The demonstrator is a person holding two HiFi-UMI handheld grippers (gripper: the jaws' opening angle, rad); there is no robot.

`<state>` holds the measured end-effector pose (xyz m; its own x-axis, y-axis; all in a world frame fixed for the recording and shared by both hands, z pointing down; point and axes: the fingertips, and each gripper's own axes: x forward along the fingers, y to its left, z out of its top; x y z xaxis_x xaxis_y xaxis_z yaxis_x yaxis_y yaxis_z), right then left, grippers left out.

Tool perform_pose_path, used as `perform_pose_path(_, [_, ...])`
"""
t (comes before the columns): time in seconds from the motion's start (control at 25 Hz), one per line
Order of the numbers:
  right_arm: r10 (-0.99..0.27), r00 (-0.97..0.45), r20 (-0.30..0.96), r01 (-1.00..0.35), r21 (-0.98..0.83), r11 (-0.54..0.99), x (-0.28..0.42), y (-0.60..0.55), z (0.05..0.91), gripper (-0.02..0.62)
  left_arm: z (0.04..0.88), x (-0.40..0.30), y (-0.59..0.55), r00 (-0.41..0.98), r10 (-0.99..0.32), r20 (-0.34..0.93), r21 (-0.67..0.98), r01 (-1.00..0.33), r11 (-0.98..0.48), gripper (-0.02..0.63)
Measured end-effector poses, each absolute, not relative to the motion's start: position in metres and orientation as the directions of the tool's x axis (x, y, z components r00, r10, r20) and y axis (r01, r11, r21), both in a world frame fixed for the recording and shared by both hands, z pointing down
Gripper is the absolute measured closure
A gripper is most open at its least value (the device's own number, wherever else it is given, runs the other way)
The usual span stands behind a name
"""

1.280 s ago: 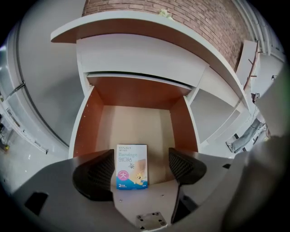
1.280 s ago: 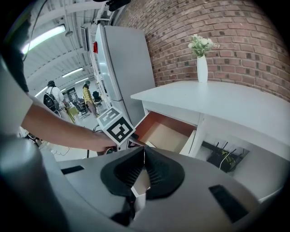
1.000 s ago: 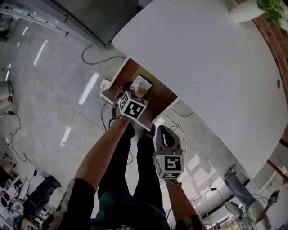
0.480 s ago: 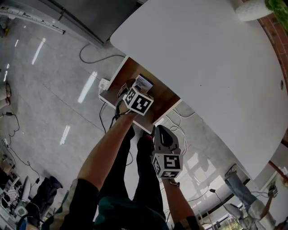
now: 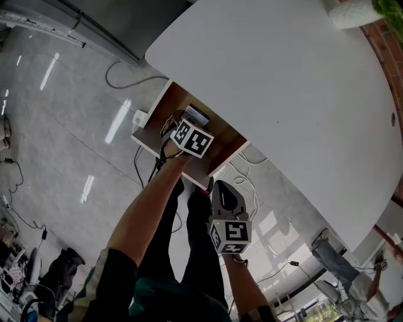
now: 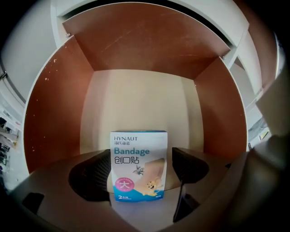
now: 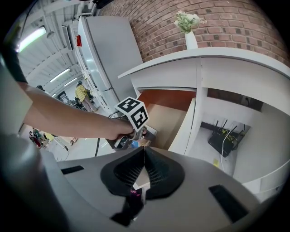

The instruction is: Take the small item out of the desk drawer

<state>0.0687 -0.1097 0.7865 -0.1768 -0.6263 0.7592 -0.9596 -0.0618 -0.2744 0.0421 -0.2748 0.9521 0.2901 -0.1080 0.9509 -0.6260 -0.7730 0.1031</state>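
The open wooden drawer (image 5: pixel 151 129) sticks out from under the white desk (image 5: pixel 283 75). A small white-and-blue bandage box (image 6: pixel 138 166) stands upright on the drawer floor (image 6: pixel 136 99), and only its top edge (image 5: pixel 198 114) shows in the head view. My left gripper (image 5: pixel 186 126) is inside the drawer. It (image 6: pixel 140 170) is open, with one finger on each side of the box: the left pad (image 6: pixel 93 176) is against the box and the right pad (image 6: pixel 190 165) is slightly apart. My right gripper (image 5: pixel 220 188) hangs below the drawer front. It (image 7: pixel 144 156) is shut and holds nothing.
A white vase with a green plant (image 5: pixel 349 12) stands at the desk's far corner. Cables (image 5: pixel 126 78) and a power strip (image 5: pixel 140 117) lie on the floor left of the drawer. A router (image 7: pixel 225 138) sits under the desk. The person's legs (image 5: pixel 189 214) are below the drawer.
My left gripper has moved forward into the drawer until its fingers straddle the bandage box. The right gripper has stayed shut in about the same place.
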Motion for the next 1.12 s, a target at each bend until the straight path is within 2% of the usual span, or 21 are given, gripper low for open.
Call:
perform_pose_path(0.52, [-0.600,-0.170,0.782,-0.963,-0.261,-0.067,0.073,-0.107,0.787,0.571,0.965,0.038,-0.275,0.229,-0.095,0.969,0.074,-0.633,-0.771,0.189])
perform_pose_path(1.12, [-0.613,-0.158,0.774,-0.954,-0.280,-0.106,0.076,-0.104,0.790,0.571,0.969,0.038,-0.276,0.245,-0.080,0.966,0.098,-0.637,-0.765,0.178])
